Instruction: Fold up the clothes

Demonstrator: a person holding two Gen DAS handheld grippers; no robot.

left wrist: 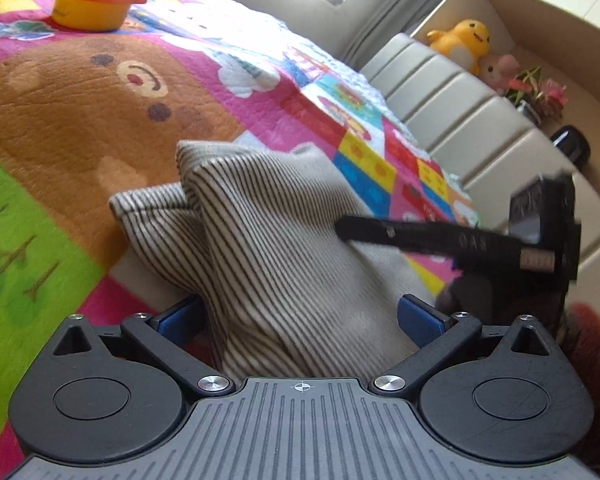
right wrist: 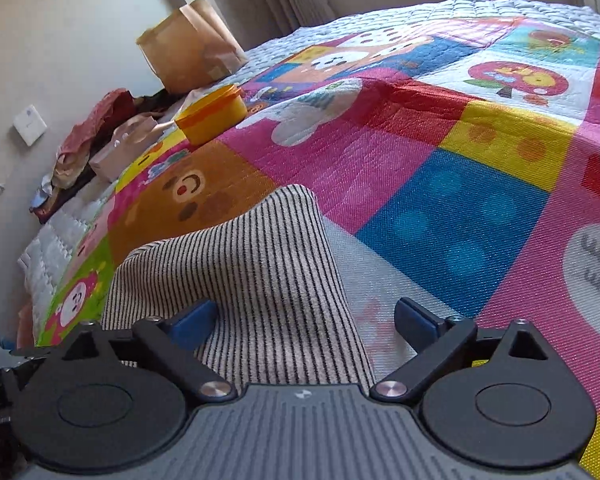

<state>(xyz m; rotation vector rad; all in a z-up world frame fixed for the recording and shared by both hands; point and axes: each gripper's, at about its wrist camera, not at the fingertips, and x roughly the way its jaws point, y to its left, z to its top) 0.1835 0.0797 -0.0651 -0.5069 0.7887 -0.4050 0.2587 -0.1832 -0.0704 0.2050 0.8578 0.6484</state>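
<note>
Left gripper (left wrist: 300, 316): jaws wide, blue pads either side of the striped garment (left wrist: 260, 240), no grip. Right gripper (right wrist: 304, 320): jaws wide, left pad over the striped cloth (right wrist: 240, 264), right pad over the quilt (right wrist: 440, 184). Garment bunched on the quilt, near the edge. Farther off: yellow container (left wrist: 92, 2), paper bag (right wrist: 192, 48), plush duck (left wrist: 460, 42).

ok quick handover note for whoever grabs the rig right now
Left gripper: jaws open, straddling the bunched grey-and-black striped knit garment, not clamped.
Right gripper: jaws open, the garment's edge between them; seen in the left view reaching over the cloth.
The garment lies rumpled on the colourful cartoon-print quilt; a yellow plastic pot with orange lid sits further back.
Done: no neat fold visible.
Left: grip, flatten, fold.
</note>
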